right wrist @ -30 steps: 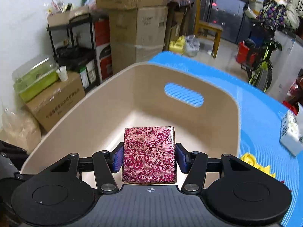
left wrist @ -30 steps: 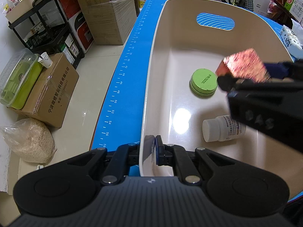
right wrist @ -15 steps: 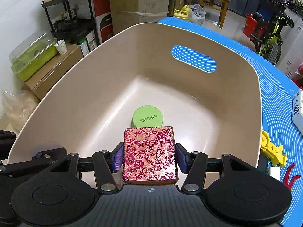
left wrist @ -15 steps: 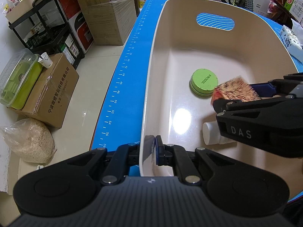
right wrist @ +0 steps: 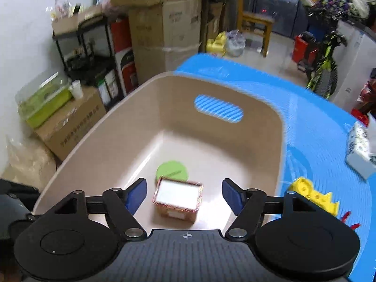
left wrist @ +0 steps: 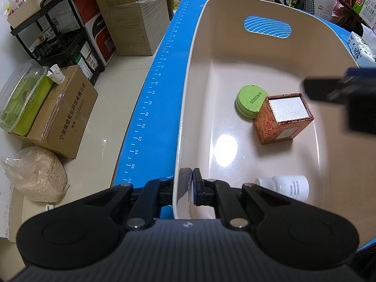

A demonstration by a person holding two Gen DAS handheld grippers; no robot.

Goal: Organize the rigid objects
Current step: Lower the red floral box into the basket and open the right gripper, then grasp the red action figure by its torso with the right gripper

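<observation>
Right gripper (right wrist: pixel 184 193) hangs spread and empty above the floral box (left wrist: pixel 283 118), which stands on the basin (left wrist: pixel 188 98) floor touching the green tin (left wrist: pixel 250 101) — placement looks finished. Left gripper (left wrist: pixel 189 189) pinches the basin's near rim. Next: fetch the yellow piece (right wrist: pixel 312 193) outside the basin's right wall — open floor remains by the far wall.

Beside the bench, cardboard boxes (left wrist: pixel 131 16), a black rack (left wrist: pixel 54 35) and a grain sack (left wrist: pixel 35 174) are seen on the floor.
</observation>
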